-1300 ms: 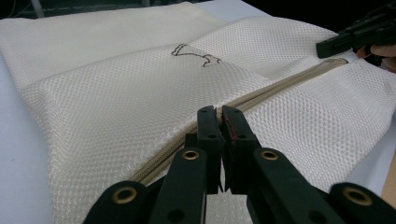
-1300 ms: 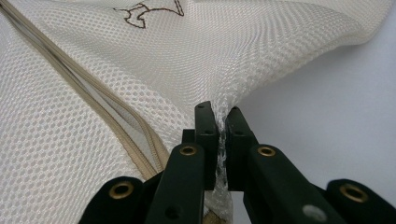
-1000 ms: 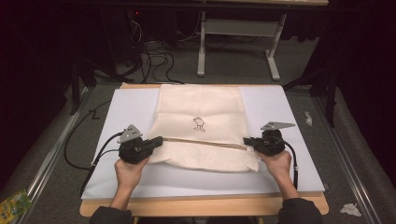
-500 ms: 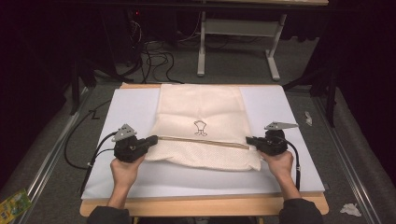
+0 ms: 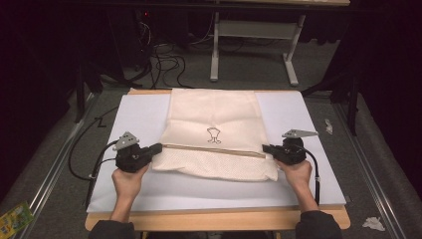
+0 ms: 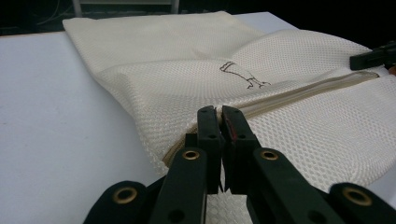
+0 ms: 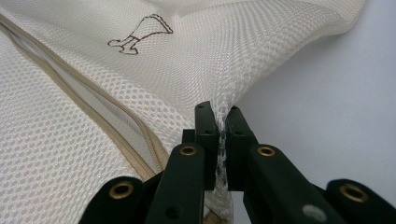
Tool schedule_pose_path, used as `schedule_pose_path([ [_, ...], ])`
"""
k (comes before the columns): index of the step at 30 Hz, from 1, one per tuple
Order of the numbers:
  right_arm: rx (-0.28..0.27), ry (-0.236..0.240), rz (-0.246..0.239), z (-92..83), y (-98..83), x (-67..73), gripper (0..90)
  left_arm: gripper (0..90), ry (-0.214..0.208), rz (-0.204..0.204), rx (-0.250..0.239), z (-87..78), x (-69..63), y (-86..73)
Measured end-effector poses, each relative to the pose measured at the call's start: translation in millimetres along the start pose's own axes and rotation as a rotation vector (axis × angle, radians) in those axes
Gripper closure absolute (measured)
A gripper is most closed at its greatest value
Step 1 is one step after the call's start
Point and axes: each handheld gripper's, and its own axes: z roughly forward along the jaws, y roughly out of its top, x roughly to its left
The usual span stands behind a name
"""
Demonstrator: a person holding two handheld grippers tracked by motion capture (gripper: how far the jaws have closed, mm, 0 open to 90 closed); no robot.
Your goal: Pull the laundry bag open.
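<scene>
Had both tongs clamped tight on the cream mesh laundry bag (image 5: pixel 219 134): left tongs (image 5: pixel 158 148) pinching its left edge, right tongs (image 5: pixel 266 148) its right, bag stretched flat mid-worktop (image 5: pixel 139 114). No readable text, just a small brown line-drawn logo (image 5: pixel 214 134) above the zipper (image 5: pixel 214 150).
</scene>
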Motion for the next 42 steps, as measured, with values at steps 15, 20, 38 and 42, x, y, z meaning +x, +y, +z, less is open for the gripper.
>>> schedule_pose_path([
  [15,0.029,-0.049,-0.041,-2.6,0.0,-0.5,88.3,87.5,0.027,-0.024,-0.01,-11.0,8.4,-1.9],
  [20,0.009,-0.079,-0.034,-11.2,-3.9,-6.8,88.3,87.5,0.019,-0.003,-0.002,-0.4,2.0,-3.0],
  [38,0.017,-0.073,0.02,-10.2,-9.5,-15.9,87.7,87.1,-0.019,0.01,0.01,10.3,-0.2,-9.8],
  [42,0.008,-0.068,0.027,-10.0,-11.7,-17.9,87.6,87.2,-0.015,0.012,0.018,10.4,-1.3,-12.0],
])
